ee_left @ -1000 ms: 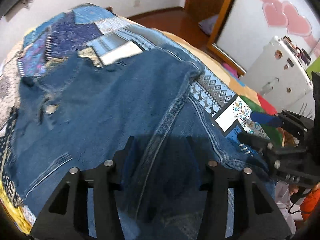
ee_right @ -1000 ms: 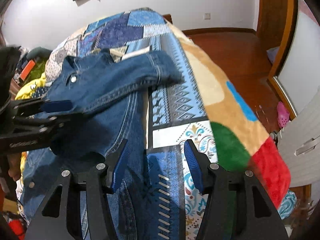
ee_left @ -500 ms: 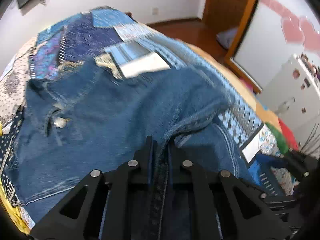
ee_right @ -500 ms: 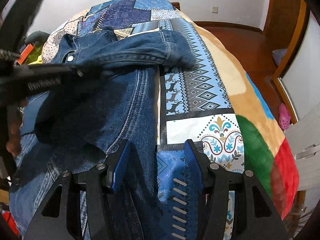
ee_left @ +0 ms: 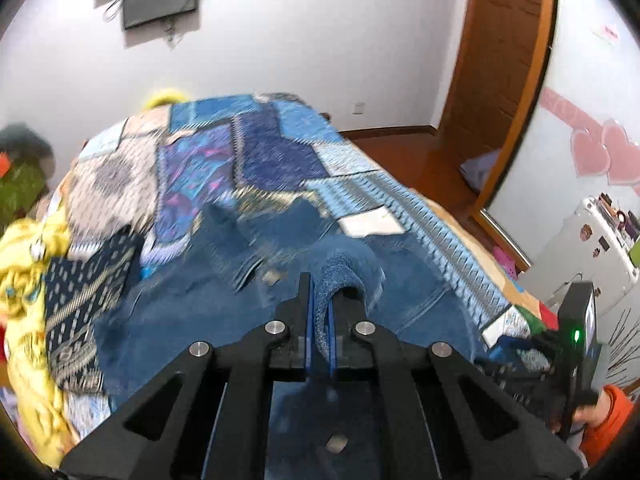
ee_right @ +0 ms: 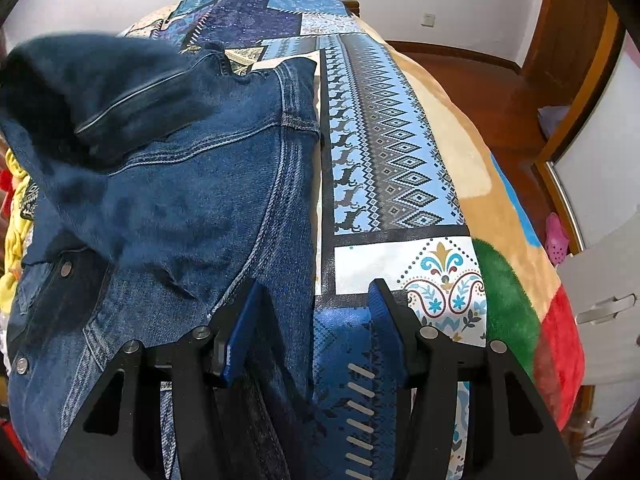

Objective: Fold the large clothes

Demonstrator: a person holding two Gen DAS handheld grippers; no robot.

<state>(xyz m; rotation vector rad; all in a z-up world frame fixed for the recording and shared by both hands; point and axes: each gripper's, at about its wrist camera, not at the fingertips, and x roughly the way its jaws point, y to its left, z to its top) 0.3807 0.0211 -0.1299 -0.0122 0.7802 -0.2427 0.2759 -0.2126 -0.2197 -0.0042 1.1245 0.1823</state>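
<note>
The left tool is clamped tight on a fold of the blue denim jacket. The right tool sits half-open over the jacket's right edge on the patchwork-quilted bed, gripping nothing.

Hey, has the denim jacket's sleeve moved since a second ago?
Yes. In the right wrist view the sleeve lay across the jacket toward the patterned bedspread; now it is lifted up and away to the left, pinched in the left gripper.

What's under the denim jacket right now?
The denim jacket lies on a patchwork bedspread, which shows beside and beyond it. Anything directly beneath the denim is covered. The left gripper pinches a raised fold.
</note>
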